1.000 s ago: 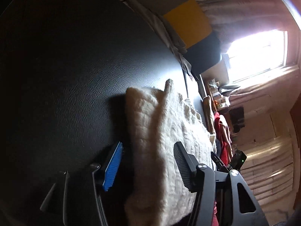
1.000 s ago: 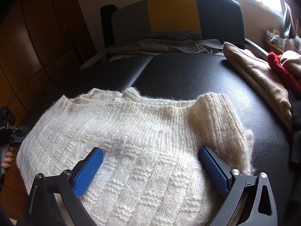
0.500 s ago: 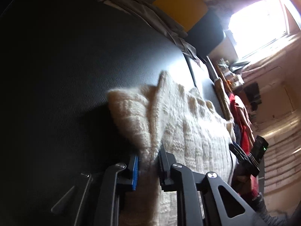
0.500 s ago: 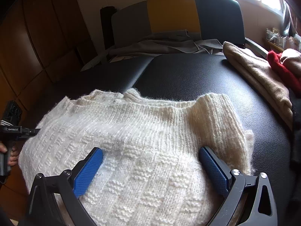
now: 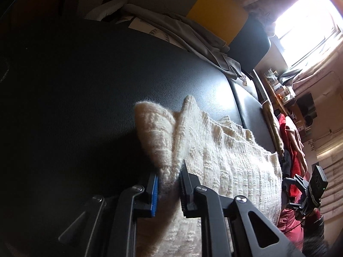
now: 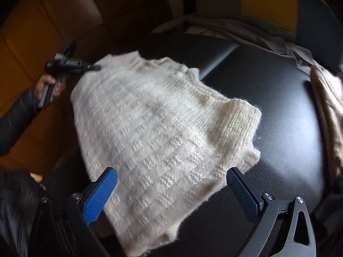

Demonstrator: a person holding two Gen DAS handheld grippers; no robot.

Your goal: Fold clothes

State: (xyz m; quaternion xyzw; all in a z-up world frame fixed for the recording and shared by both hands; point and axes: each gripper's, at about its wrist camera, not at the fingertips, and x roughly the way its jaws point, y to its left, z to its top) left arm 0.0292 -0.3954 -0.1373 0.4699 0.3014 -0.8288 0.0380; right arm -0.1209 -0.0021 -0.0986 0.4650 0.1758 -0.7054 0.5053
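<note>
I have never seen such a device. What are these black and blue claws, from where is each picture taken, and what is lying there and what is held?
A person holds a two-finger gripper in each hand, and each picture comes from a camera on one gripper, looking along its fingers. The left gripper is shut on the edge of a cream knitted sweater, which lies on a black padded surface. The right gripper is open, its blue pads either side of the sweater. More clothes are piled at the surface's far edge.

Black padded table (image 5: 90, 81), bright window (image 5: 304, 23), yellow-panelled chair back (image 5: 216, 21).
</note>
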